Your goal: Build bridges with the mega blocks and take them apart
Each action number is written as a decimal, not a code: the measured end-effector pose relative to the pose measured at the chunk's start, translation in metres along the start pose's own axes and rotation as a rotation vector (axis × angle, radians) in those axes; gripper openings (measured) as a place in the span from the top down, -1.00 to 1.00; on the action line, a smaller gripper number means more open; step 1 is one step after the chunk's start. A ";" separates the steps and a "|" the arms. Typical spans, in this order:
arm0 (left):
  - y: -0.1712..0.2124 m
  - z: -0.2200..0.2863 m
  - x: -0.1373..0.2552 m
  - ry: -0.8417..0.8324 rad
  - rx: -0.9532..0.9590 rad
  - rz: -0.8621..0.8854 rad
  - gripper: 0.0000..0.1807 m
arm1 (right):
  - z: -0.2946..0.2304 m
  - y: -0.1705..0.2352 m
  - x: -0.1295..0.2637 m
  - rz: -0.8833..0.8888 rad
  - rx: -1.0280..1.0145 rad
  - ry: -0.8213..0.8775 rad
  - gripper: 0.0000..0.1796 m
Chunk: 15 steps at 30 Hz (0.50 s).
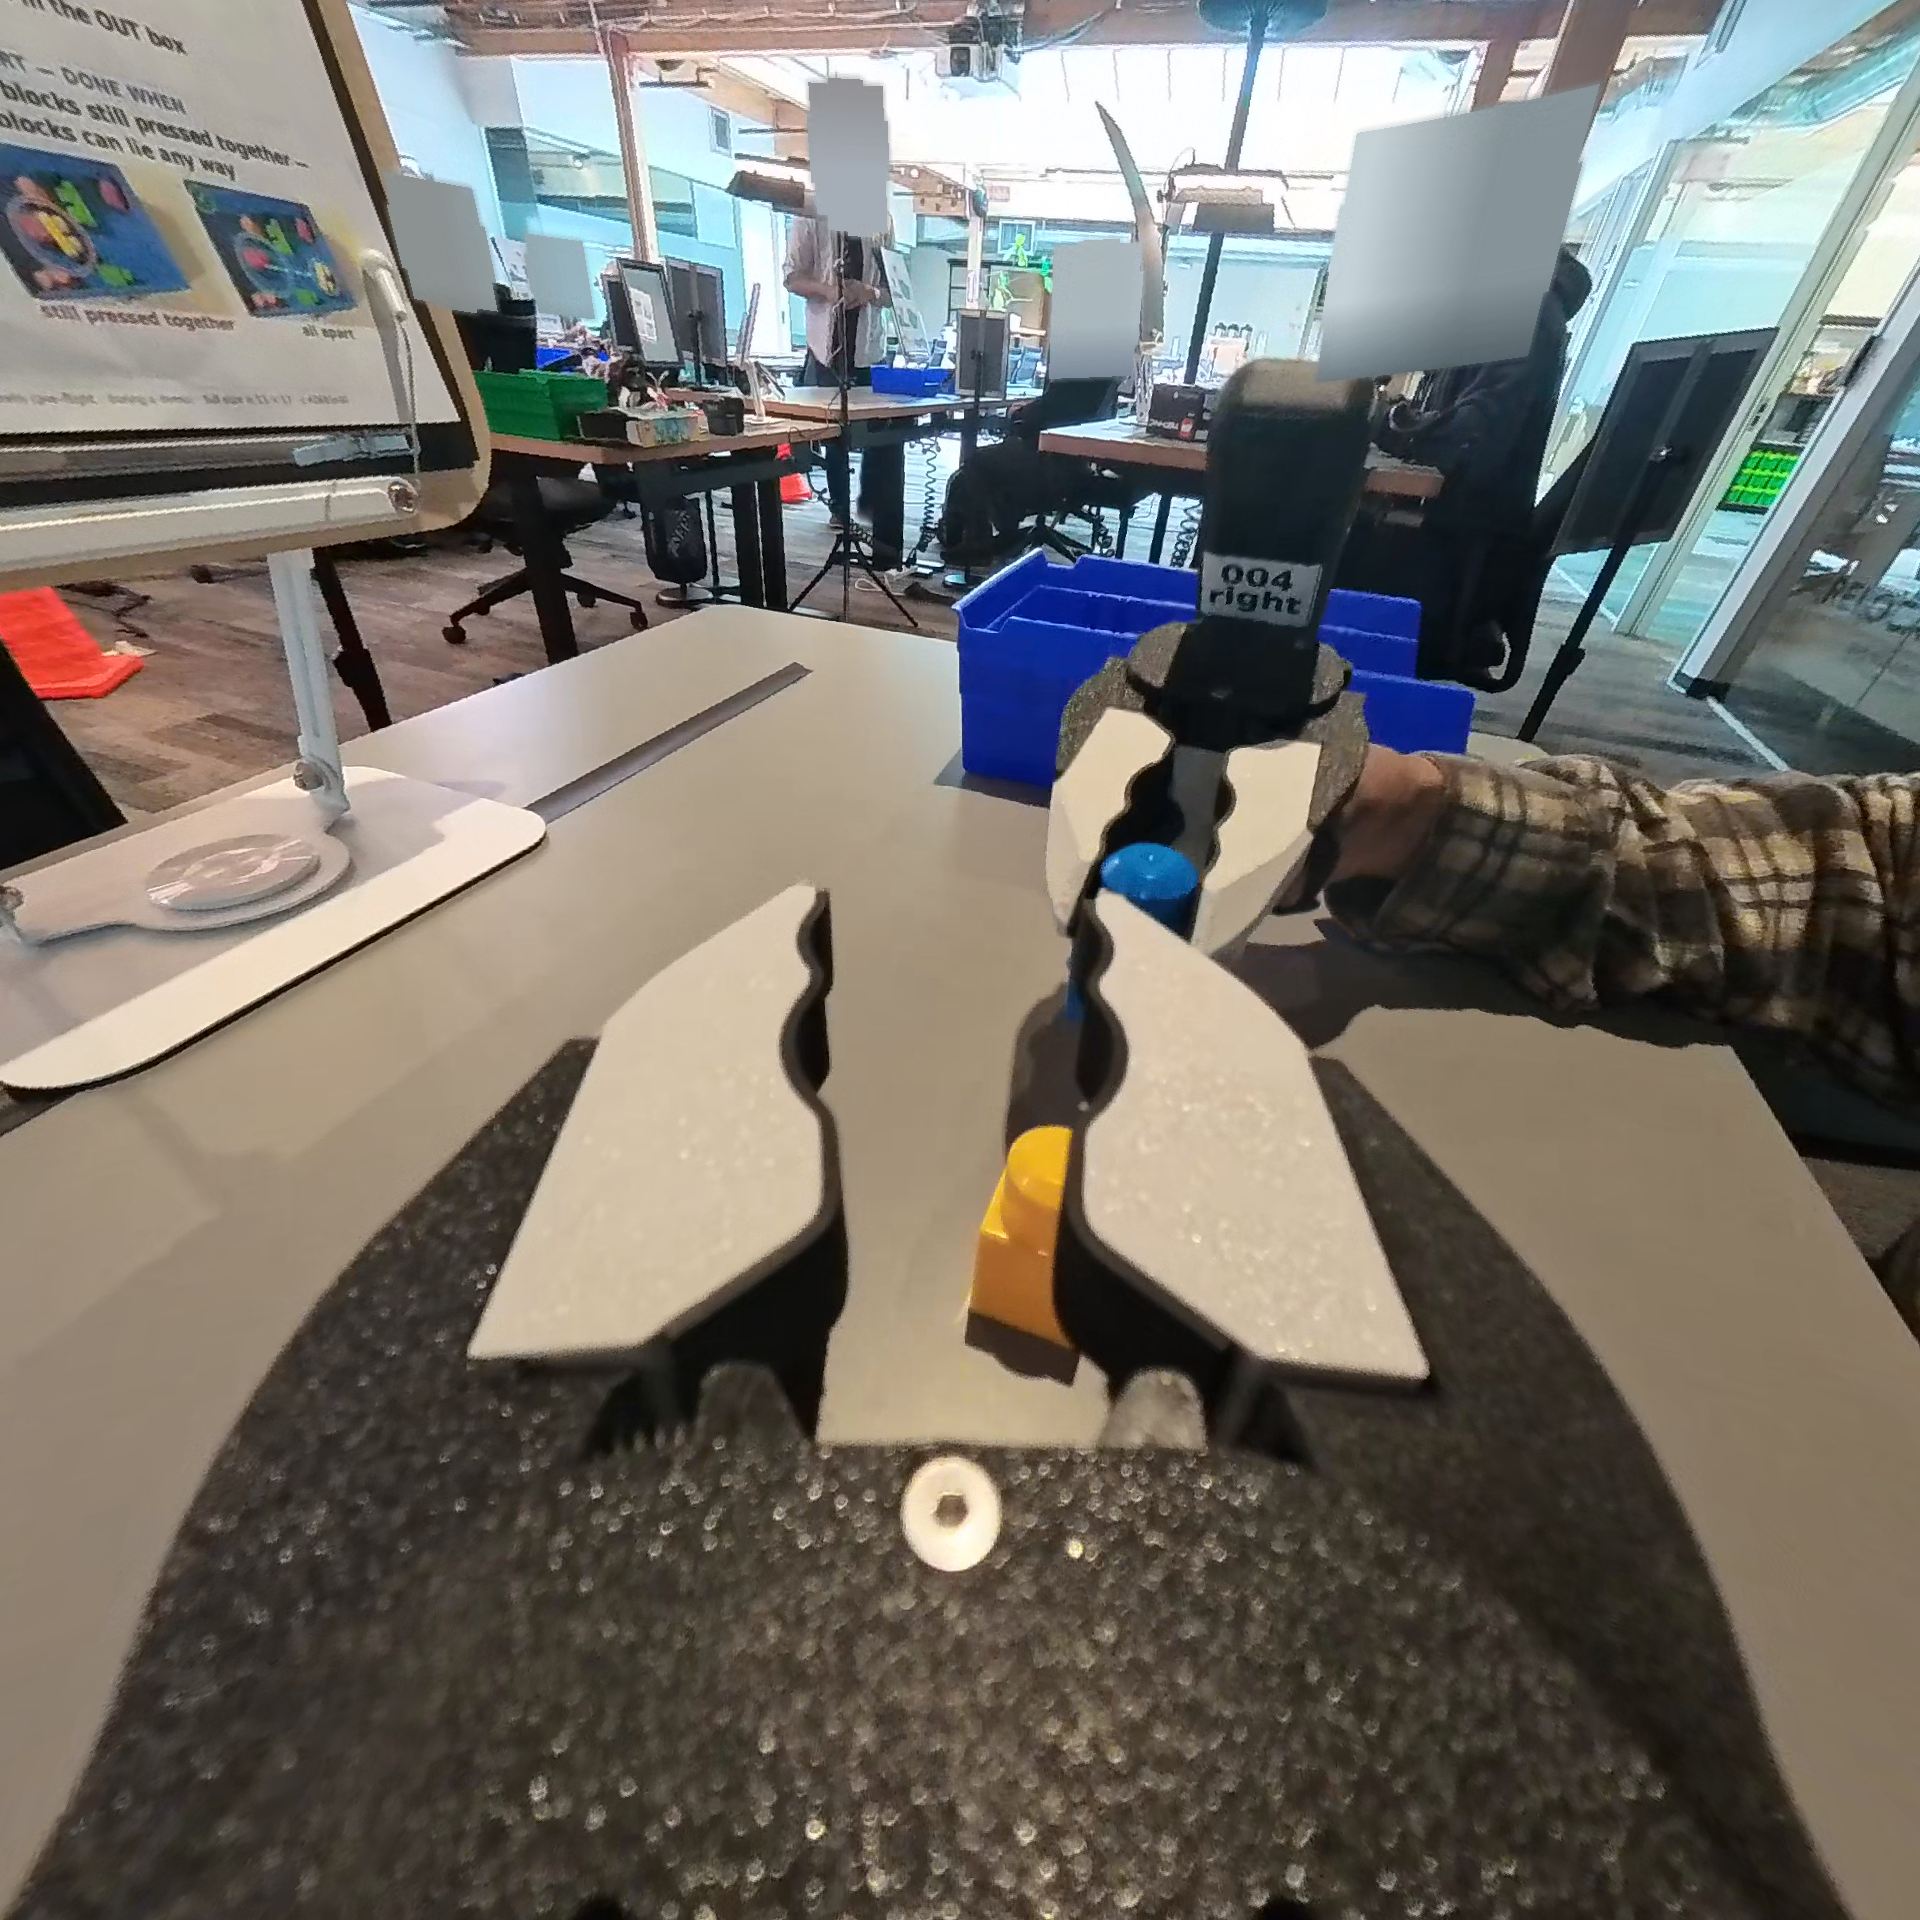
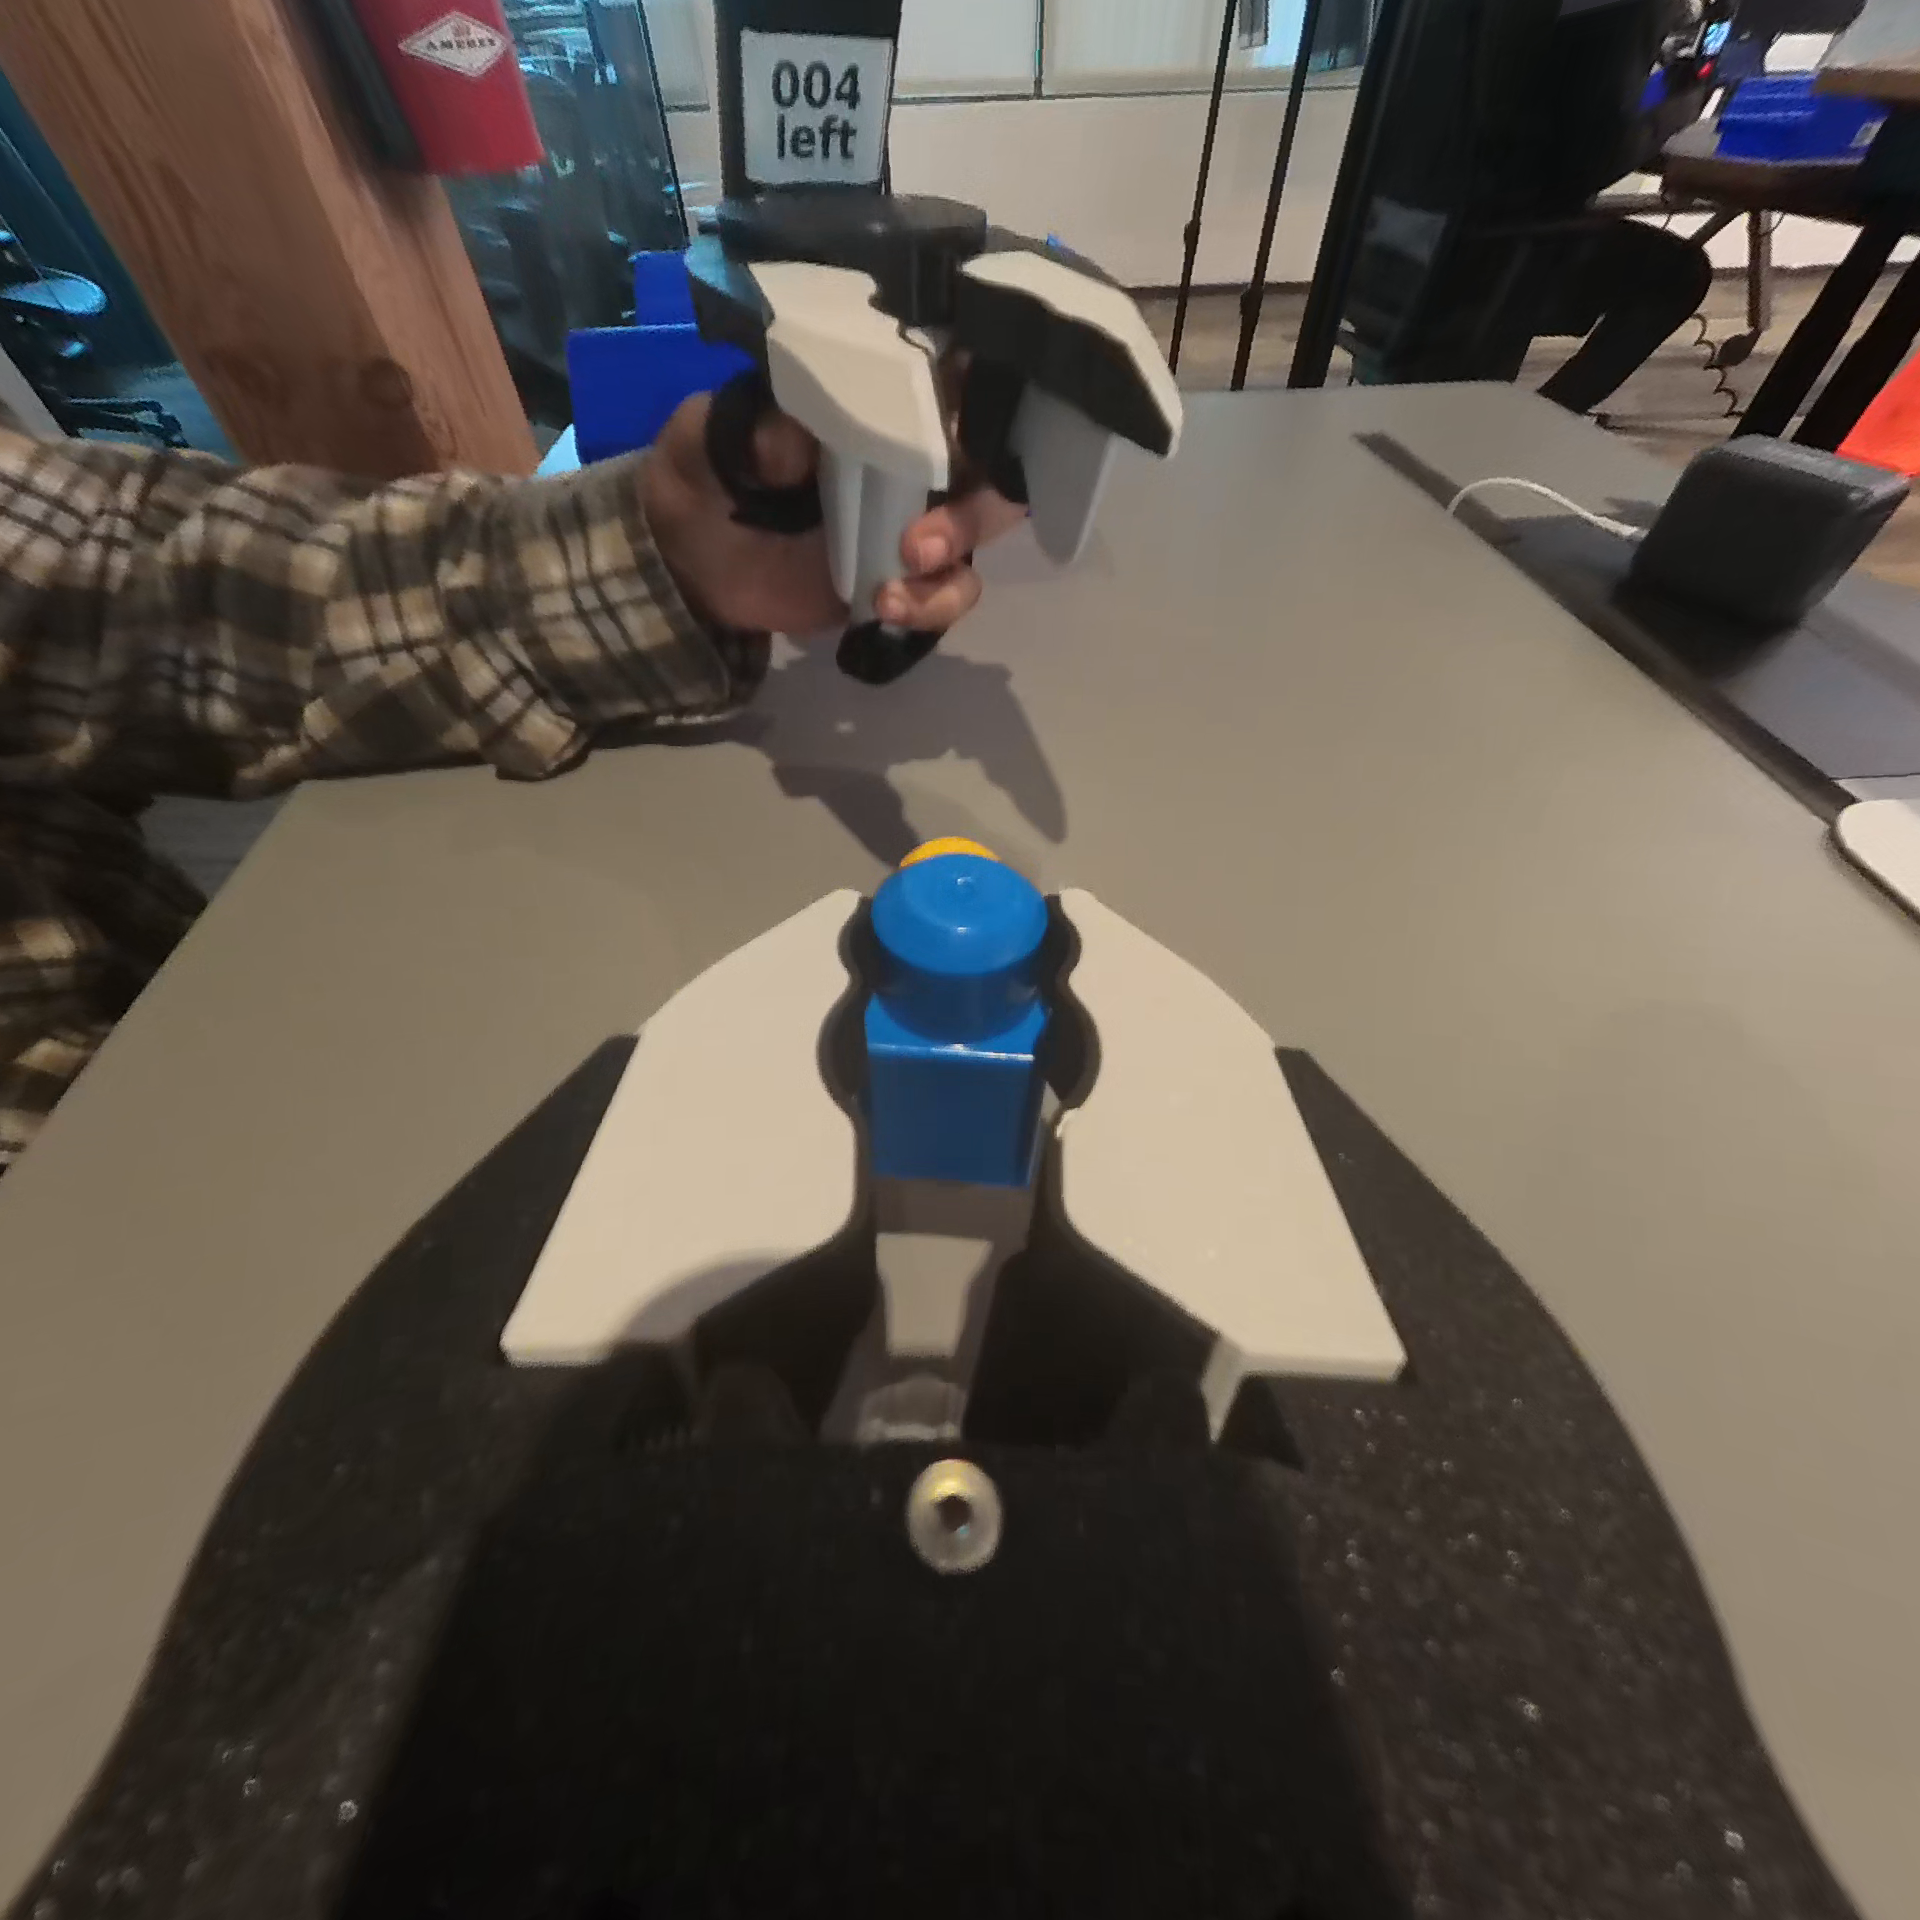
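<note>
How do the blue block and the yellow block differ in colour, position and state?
The blue block is clamped in the right gripper; the yellow block stands free on the grey table, no jaws touching it, beneath the open left gripper. Blue is held; yellow rests. Both are upright single-stud blocks.

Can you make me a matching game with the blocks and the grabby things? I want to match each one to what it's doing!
Things:
1. blue block
2. yellow block
3. left hand-held gripper
4. blue bin

What it's doing:
A. open, holding nothing
B. sitting at the far edge of the grey table
C. squeezed in the right hand-held gripper
D. standing on the table by itself

Pairs: 1-C, 2-D, 3-A, 4-B
</note>
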<state>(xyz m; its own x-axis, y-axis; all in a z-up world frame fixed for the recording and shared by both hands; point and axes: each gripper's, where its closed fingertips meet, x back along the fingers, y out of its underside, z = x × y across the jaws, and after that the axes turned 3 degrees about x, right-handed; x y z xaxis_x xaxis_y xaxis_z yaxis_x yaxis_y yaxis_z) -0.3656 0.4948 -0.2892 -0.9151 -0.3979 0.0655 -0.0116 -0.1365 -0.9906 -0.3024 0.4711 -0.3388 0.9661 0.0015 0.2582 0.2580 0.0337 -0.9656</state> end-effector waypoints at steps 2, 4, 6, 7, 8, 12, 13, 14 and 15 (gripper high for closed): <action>0.000 0.000 0.000 -0.001 0.000 0.001 0.51 | -0.001 0.002 -0.001 -0.003 -0.003 -0.005 0.66; -0.001 -0.001 0.001 -0.002 0.002 0.003 0.51 | -0.001 0.003 -0.003 -0.007 -0.003 -0.006 0.66; -0.001 -0.002 0.001 -0.006 0.003 0.006 0.51 | -0.001 0.006 -0.004 -0.017 -0.002 -0.009 0.66; -0.001 -0.002 0.002 -0.010 0.004 0.007 0.51 | -0.002 0.007 -0.005 -0.020 -0.001 -0.011 0.66; -0.001 -0.003 0.002 -0.013 0.006 0.007 0.51 | -0.003 0.008 -0.006 -0.023 -0.002 -0.015 0.66; -0.002 -0.003 0.002 -0.011 0.007 0.007 0.52 | -0.007 0.011 -0.011 -0.035 0.003 -0.036 0.66; -0.001 -0.003 0.002 -0.010 0.007 0.004 0.52 | -0.008 0.013 -0.012 -0.045 0.008 -0.038 0.66; -0.001 -0.003 0.002 -0.009 0.007 0.002 0.52 | -0.008 0.015 -0.014 -0.054 0.012 -0.038 0.66; 0.000 -0.002 0.001 -0.008 0.008 0.000 0.52 | -0.008 0.017 -0.016 -0.059 0.014 -0.042 0.66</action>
<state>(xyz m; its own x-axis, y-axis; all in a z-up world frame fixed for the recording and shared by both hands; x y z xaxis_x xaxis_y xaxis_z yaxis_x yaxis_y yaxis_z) -0.3678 0.4965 -0.2893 -0.9118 -0.4051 0.0669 -0.0088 -0.1436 -0.9896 -0.3134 0.4635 -0.3593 0.9479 0.0407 0.3159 0.3139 0.0486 -0.9482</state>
